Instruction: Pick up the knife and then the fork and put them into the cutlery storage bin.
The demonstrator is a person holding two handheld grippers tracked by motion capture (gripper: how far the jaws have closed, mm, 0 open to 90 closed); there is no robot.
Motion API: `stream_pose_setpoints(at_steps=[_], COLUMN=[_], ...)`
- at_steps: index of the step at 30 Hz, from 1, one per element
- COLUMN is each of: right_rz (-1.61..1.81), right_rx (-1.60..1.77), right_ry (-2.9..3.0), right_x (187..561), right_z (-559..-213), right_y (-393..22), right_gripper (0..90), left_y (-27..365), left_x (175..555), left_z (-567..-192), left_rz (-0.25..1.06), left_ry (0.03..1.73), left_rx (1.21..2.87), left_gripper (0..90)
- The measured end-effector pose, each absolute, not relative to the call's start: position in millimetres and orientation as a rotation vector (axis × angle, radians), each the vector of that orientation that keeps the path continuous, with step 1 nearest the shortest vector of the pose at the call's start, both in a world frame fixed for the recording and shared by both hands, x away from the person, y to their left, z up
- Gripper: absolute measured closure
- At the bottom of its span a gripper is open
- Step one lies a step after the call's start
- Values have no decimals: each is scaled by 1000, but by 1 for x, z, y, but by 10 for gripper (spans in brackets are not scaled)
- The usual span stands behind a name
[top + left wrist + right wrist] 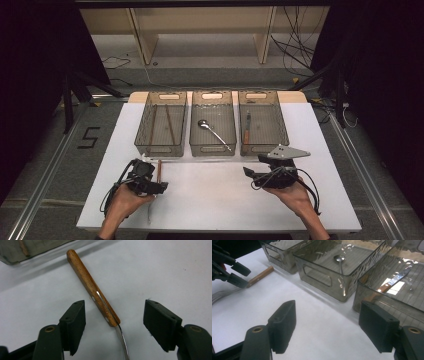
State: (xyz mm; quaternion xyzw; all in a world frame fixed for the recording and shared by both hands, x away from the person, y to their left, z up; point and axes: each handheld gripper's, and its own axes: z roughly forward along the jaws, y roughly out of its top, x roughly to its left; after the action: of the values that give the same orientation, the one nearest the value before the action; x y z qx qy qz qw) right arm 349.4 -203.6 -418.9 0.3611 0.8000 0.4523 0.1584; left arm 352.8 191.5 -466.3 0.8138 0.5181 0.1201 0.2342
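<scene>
— What have you got nearest you, at the table's (210,200) near edge?

— My two hands. My left gripper (157,186) sits toward the near left corner, my right gripper (252,175) toward the near right. Both are low over the white top.

— How do your left jaws stand?

— Parted, with space on each side of what lies between them. A fork (97,296) with a wooden handle rests flat on the table there. The end of the handle where the metal neck begins is between my pads (75,322), and neither pad touches it. In the right gripper view the tines lie on the table toward the near edge.

— And where does the fork point?

— The handle runs away from me toward the left tray (161,122), its far tip just short of that tray's near wall.

— Your right jaws?

— Wide, with nothing between them, only bare table. They face the trays.

— What lies beyond?

— Three clear trays in a row along the far edge. The left tray holds two thin brown sticks (169,125), the middle tray (213,122) a spoon (214,131), and the right tray (262,122) a knife (392,281) with a wooden handle.
</scene>
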Motion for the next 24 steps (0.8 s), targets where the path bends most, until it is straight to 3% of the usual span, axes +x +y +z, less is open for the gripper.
stream_pose_setpoints(at_steps=[24], right_rz=[1304], right_rx=[1029], right_ry=[2301], right_x=[336], right_z=[-428], right_y=[-205], right_gripper=[302], left_y=[189], left_x=[364], left_z=[-473], left_rz=[268], left_ry=[1425], left_rx=[2309], left_gripper=[513])
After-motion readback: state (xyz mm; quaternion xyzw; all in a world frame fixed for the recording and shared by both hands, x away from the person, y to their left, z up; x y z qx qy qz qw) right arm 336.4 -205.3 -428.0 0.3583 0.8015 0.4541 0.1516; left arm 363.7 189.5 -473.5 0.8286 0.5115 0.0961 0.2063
